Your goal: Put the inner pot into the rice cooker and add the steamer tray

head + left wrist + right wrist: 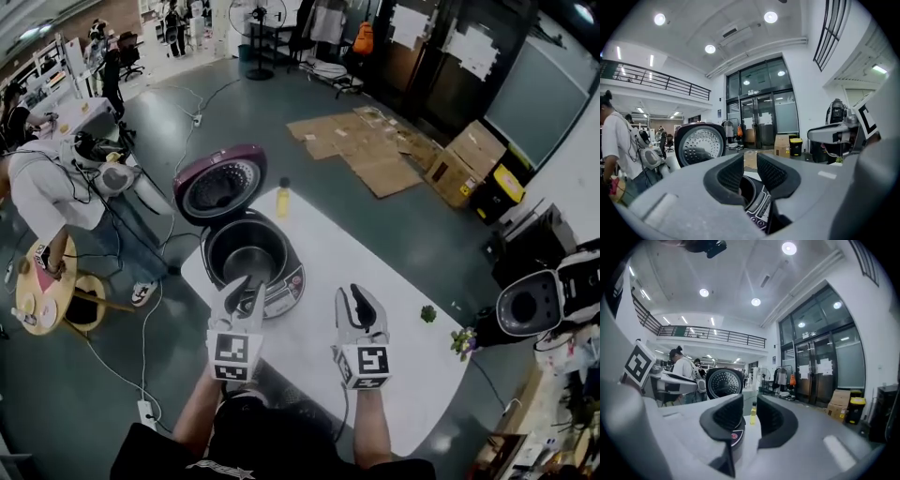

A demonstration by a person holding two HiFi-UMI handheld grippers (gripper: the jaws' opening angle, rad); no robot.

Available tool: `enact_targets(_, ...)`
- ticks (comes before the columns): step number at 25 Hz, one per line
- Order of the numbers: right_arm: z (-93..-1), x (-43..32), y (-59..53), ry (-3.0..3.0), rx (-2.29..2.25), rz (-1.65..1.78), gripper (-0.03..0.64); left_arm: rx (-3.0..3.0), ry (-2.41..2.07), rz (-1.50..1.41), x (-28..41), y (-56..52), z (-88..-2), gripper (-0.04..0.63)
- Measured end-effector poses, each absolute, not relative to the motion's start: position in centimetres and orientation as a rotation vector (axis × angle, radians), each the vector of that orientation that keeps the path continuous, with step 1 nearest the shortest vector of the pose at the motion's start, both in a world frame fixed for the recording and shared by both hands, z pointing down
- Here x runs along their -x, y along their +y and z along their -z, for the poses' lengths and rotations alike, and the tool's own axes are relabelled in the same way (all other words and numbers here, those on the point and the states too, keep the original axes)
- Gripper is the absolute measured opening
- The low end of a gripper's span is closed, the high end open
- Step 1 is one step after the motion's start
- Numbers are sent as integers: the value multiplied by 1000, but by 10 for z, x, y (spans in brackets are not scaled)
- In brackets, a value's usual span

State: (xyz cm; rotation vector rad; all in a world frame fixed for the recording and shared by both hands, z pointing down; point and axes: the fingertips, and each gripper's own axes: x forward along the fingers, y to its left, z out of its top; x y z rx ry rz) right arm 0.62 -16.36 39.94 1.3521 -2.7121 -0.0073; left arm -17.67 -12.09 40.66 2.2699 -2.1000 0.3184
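Facing one rice cooker (214,246), one bottle (282,199): left gripper (247,289) and right gripper (354,302), empty.

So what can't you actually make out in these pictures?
Rice cooker bowl: head view too small to tell whether an inner pot sits inside; in the left gripper view the left tool blocks it.
Control panel print: too small, every view.
Yellow bottle label: too small.
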Motion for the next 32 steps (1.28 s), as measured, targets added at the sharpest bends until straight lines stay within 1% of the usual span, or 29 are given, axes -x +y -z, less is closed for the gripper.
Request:
enact_targets(3,-405,-28,-140,-2700,-1425,16,64,-2296,-2081,-341,156,-104,-416,72)
enact_targets(6,-412,-44,-123,-2683,-1481,-3,9,-2304,-2052,-356,142,-90,-426,27)
enact_targets(8,-413,-54,-115,-2674,-1499,-17,6,-2317,-2031,-363,133,-85,-428,11)
enact_targets(15,-411,-78,-103,-2643,-1549,6,6,-2394,-1977,-360,108,-81,-426,11)
enact_targets(20,-408,-95,-92,-2569,-1663,6,6,-2504,-1856,-350,87,-87,-423,11)
enact_targets(26,-406,-135,-77,-2408,-1879,-19,6,-2691,-1611,-335,42,-106,-420,11)
enact_targets(32,-411,-186,-30,-2102,-2184,-69,6,-2879,-1229,-337,-16,-105,-428,11)
